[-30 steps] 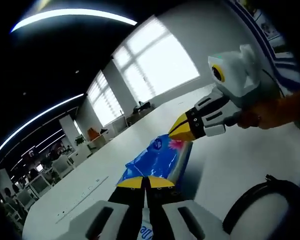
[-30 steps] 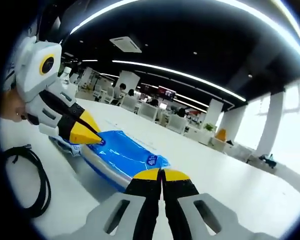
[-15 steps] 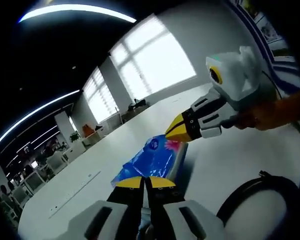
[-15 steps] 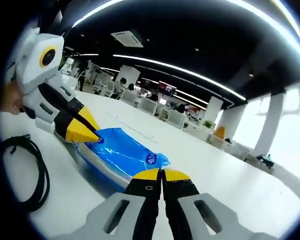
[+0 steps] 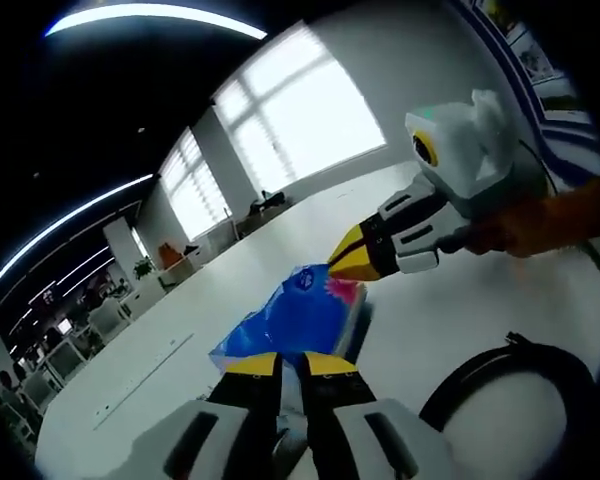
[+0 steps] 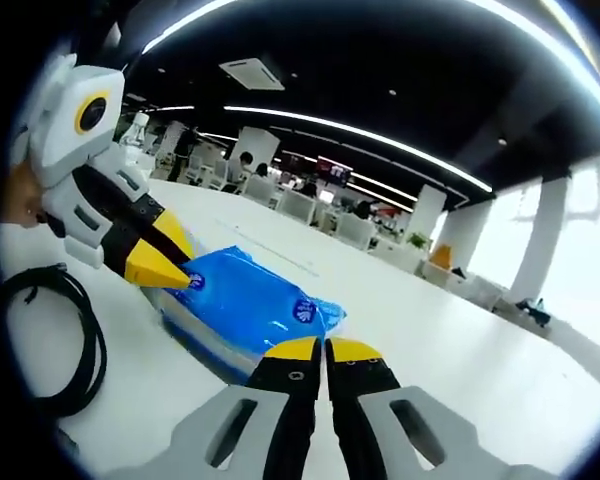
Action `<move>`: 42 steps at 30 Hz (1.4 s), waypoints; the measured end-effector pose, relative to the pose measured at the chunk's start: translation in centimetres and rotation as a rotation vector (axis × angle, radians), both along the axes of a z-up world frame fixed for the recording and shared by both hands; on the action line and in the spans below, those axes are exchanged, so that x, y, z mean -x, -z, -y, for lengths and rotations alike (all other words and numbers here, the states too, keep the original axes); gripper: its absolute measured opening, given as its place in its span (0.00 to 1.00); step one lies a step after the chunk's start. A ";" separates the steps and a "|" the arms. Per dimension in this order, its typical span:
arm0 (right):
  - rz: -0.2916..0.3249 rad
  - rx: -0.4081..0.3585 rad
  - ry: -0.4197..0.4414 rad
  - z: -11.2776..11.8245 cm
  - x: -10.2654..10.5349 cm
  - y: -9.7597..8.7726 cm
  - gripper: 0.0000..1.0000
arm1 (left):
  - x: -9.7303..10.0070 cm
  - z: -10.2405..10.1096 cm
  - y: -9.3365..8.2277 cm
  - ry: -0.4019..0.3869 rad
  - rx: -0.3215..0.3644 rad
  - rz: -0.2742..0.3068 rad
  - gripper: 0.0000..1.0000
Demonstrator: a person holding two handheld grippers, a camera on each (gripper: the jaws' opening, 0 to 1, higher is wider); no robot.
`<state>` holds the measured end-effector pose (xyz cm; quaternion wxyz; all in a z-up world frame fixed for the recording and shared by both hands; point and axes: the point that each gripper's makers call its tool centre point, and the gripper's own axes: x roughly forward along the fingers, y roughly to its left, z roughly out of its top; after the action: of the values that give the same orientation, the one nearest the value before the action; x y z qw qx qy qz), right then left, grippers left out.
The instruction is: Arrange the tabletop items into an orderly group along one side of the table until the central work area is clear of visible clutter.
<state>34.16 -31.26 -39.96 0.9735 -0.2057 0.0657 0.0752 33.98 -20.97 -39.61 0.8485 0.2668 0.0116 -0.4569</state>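
On the long white table (image 5: 230, 300), largest item first: we log a blue plastic pack (image 6: 245, 300), contents not visible, lying flat between both tools. Next, a coiled black cable (image 6: 70, 340) rests just beside the pack. We note the left gripper (image 5: 288, 365), jaws pressed together with yellow tips at the pack's near end, and the right gripper (image 6: 325, 350), jaws likewise together at the opposite end.
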 end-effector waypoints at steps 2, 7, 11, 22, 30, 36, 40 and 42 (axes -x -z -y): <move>0.003 -0.002 0.001 0.1 0.1 0.1 0.02 | -0.1 -0.2 -0.1 -0.007 0.006 -0.003 0.09; -0.007 -0.022 0.001 0.2 0.4 0.2 0.03 | -0.1 -0.8 -0.2 -0.019 0.021 -0.007 0.10; -0.009 -0.029 0.001 0.2 0.4 0.2 0.03 | 0.1 -1.2 -0.3 -0.016 0.022 -0.003 0.11; -0.011 -0.025 0.001 0.0 0.4 0.4 0.06 | 0.0 -2.4 -1.1 -0.026 0.025 0.012 0.13; -0.019 -0.039 0.007 0.6 0.7 0.6 0.06 | 0.4 -2.5 -0.4 -0.019 0.010 0.020 0.14; -0.022 -0.066 0.003 0.5 1.1 0.6 0.09 | 0.2 -3.4 -0.5 -0.063 0.041 -0.032 0.21; -0.015 -0.050 -0.004 0.4 1.6 0.3 0.10 | 0.4 -4.1 -1.0 -0.067 0.060 -0.036 0.22; -0.013 -0.069 -0.006 0.5 1.8 0.1 0.11 | 0.6 -4.3 -1.0 -0.066 0.066 -0.044 0.23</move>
<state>32.36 -31.76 -40.07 0.9793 -0.1719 0.0687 0.0814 33.43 -16.67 -38.57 0.8709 0.2280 0.0240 -0.4348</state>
